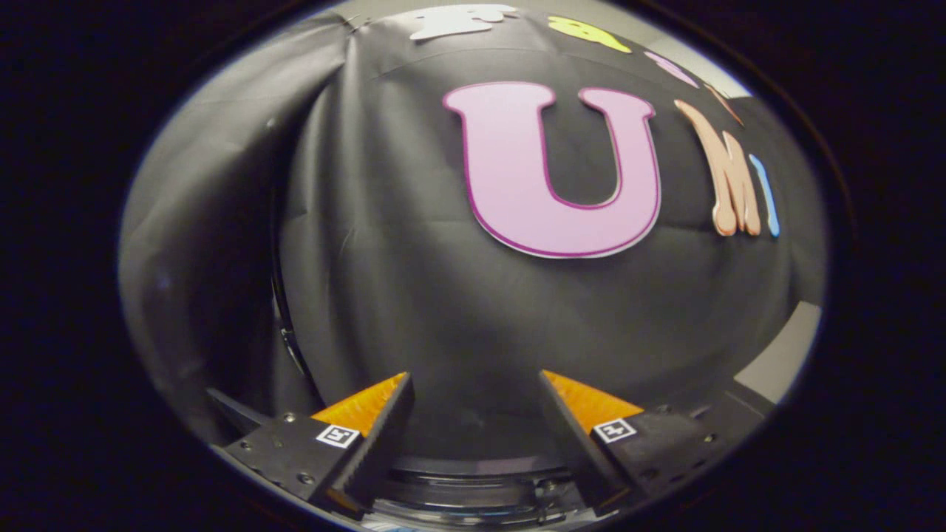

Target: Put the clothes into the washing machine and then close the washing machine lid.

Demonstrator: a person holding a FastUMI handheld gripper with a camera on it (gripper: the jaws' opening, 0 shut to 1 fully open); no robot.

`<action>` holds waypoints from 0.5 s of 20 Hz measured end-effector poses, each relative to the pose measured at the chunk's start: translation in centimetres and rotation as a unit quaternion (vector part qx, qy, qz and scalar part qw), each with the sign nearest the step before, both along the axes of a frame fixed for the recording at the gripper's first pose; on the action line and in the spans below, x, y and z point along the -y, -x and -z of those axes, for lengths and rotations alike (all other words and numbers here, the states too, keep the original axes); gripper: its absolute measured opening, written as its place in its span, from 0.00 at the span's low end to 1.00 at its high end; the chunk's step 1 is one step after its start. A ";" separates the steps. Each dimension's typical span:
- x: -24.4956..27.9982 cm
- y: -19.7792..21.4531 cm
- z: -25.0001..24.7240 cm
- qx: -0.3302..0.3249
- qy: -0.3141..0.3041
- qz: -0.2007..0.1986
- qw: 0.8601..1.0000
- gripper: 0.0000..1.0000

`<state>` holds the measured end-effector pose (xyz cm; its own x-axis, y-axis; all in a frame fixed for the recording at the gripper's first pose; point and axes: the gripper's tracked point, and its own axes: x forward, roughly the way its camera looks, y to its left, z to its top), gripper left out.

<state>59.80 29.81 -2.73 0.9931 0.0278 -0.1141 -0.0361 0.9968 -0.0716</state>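
Facing the black cloth wall (414, 295) at 12 o'clock, the gripper (473, 391) holds its jaws wide, empty; a dark round rim (473, 480) lies at 6 o'clock between its fingers.

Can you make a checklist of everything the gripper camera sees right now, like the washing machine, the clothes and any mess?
Surface: nothing seen.
Job's things: a dark curved rim lies low between the fingers, maybe the washing machine's top; too little shows to tell if the lid is up or down. Clothes: nothing seen.
Clutter: nothing seen.
Gripper: the gripper is open, fingers wide apart, nothing between them, pointing at the wall.
Cables: a thin dark curved line runs down left of the fingers; cannot tell if it is a cable or an edge.
Surroundings: black cloth wall straight ahead, folded and creased on the left; a pale strip beyond the right finger.
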 end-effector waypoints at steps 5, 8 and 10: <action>0.5 0.7 -0.4 0.014 -0.009 0.001 1.000 1.00; 0.5 0.8 -0.6 0.023 -0.011 -0.001 1.000 1.00; 0.7 0.9 -0.7 0.022 -0.011 -0.006 1.000 1.00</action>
